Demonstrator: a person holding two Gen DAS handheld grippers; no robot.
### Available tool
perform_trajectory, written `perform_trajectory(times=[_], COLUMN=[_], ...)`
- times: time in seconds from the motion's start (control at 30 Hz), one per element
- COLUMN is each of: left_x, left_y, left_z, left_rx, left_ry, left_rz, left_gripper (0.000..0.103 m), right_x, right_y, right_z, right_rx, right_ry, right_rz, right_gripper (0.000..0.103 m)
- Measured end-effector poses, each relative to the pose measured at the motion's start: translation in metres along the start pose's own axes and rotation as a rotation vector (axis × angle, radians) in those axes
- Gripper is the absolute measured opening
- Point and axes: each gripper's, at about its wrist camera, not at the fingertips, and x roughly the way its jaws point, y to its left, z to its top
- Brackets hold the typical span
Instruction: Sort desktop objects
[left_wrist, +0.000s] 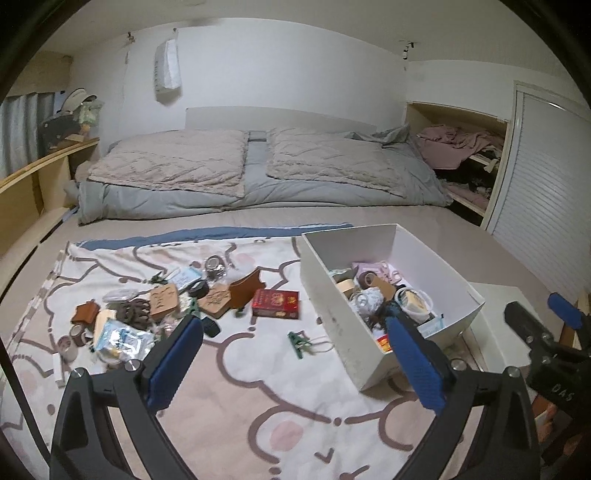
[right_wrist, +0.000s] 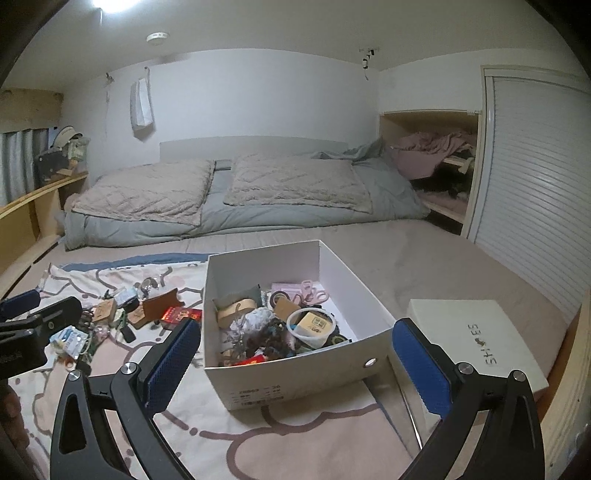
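A white shoebox stands on the patterned blanket, filled with tape rolls, pink scissors and other small items. To its left lie a red box, a green clip and a heap of loose objects with leather pieces, wooden coasters and packets. My left gripper hovers open above the blanket near the clip, nothing between its fingers. In the right wrist view my right gripper is open in front of the shoebox, holding nothing.
The shoebox lid marked "SHOES" lies right of the box. Folded quilts and pillows fill the back of the bed. A wooden shelf runs along the left, and a slatted door closes the right.
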Motion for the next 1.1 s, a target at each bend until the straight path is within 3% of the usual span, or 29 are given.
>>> perform_trajectory(times=[0.57,1.1], left_x=[-0.036,-0.044], left_y=[0.025,0.040], left_z=[-0.017,-0.031], left_rx=[-0.010,-0.022], left_ry=[-0.019,-0.019], left_rz=[-0.009,0.006], left_gripper=[0.101,0.103], right_x=[-0.033,-0.045], right_y=[0.017,0.040], right_z=[-0.012,-0.020], right_rx=[-0.033,-0.085], right_ry=[-0.045,-0.061], right_rz=[-0.006,0.003], right_gripper=[0.103,0.103])
